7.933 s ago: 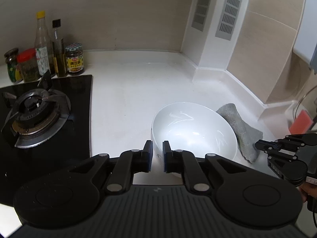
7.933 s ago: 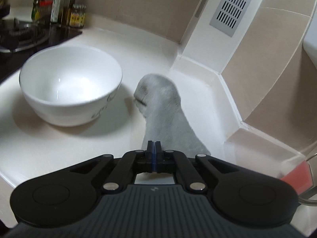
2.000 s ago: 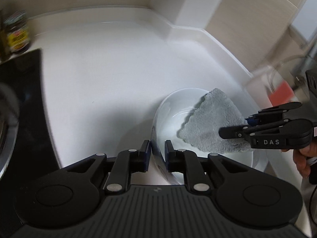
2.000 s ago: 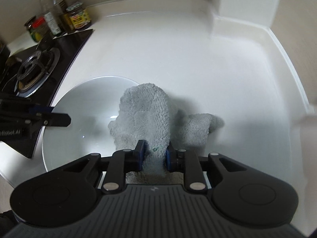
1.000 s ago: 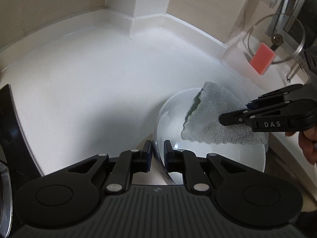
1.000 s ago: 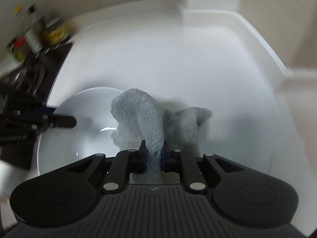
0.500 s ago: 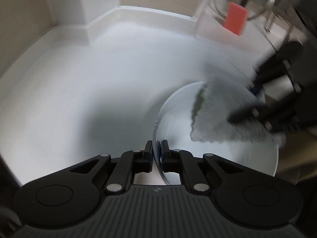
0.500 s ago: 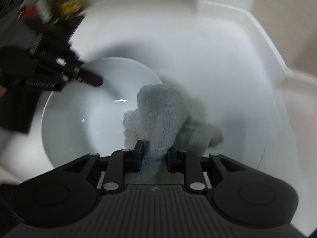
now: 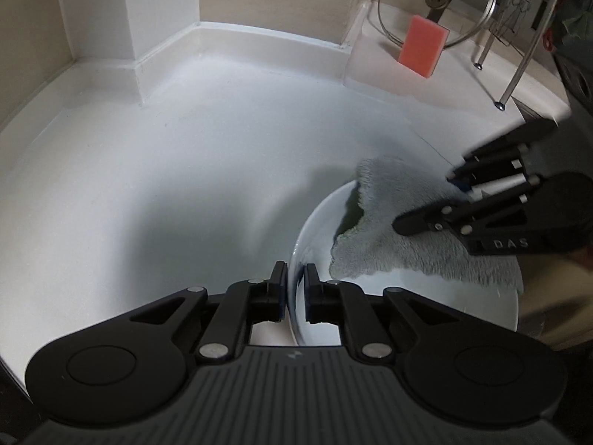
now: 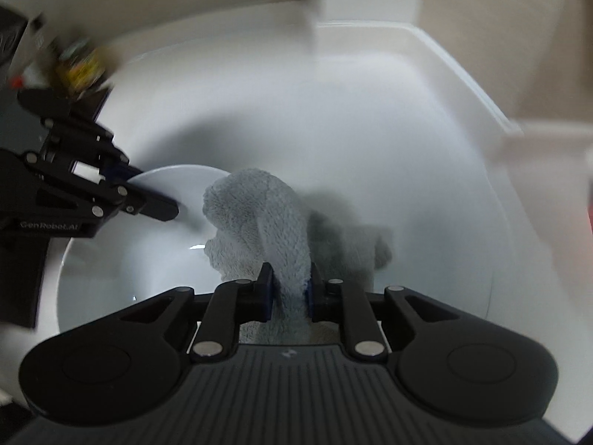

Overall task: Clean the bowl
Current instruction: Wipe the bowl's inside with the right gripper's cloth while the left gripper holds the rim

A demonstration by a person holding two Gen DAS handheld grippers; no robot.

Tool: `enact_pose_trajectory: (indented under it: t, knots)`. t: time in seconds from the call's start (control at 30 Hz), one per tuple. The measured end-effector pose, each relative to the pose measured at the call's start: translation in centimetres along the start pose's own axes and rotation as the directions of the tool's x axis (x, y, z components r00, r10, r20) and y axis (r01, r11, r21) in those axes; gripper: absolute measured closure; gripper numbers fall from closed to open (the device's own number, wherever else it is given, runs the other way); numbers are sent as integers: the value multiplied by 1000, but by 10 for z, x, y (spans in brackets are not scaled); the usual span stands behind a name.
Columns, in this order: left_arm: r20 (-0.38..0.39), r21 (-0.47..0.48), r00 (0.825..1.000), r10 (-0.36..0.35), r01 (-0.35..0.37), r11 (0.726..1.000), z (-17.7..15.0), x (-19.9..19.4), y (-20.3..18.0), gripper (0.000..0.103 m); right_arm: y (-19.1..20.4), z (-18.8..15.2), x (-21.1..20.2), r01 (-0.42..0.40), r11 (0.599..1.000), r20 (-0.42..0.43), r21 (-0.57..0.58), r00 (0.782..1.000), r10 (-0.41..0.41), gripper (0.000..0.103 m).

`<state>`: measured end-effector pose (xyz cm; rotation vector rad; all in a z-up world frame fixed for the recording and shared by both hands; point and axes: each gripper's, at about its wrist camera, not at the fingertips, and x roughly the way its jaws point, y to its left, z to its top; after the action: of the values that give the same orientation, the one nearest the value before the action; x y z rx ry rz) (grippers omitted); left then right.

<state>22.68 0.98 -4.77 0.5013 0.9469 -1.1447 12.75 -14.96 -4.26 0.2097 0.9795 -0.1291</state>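
We hold the white bowl's rim in our left gripper, its jaws opening. Our right gripper is closing on the grey cloth in the bowl.

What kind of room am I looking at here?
Most likely a home kitchen. A white countertop runs into a tiled corner, a pink sponge leans beside a wire dish rack, and a white bowl is being wiped with a grey cloth.
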Motion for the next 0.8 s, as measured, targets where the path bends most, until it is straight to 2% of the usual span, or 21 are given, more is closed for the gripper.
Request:
enact_pose_trajectory:
  t: [0.07, 0.23, 0.33, 0.43, 0.5, 0.67, 0.8]
  knots:
    - [-24, 0, 1000, 15, -15, 1000, -6, 1, -2, 92, 0, -8, -2, 16, 997, 24, 75, 1000, -18, 90]
    - [20, -31, 1000, 7, -6, 1000, -19, -1, -1, 96, 1, -26, -10, 62, 978, 57, 201, 996, -75, 90]
    - [16, -21, 999, -28, 28, 999, -19, -2, 6, 97, 9, -32, -13, 83, 975, 53, 205, 994, -96, 90]
    - [-1, 24, 999, -40, 40, 999, -15, -2, 7, 97, 14, -34, -20, 100, 987, 16, 126, 995, -103, 90]
    - [-6, 73, 999, -53, 54, 996, -11, -1, 6, 97, 18, -33, -22, 96, 995, -24, 35, 995, -95, 87]
    - [-13, 156, 998, -69, 70, 985, -3, 3, 6, 97, 27, -23, -19, 93, 986, -97, -138, 990, -107, 85]
    - [-23, 199, 997, -73, 76, 977, 5, 11, 2, 95, 35, -10, -8, 134, 967, -75, -217, 985, -153, 84]
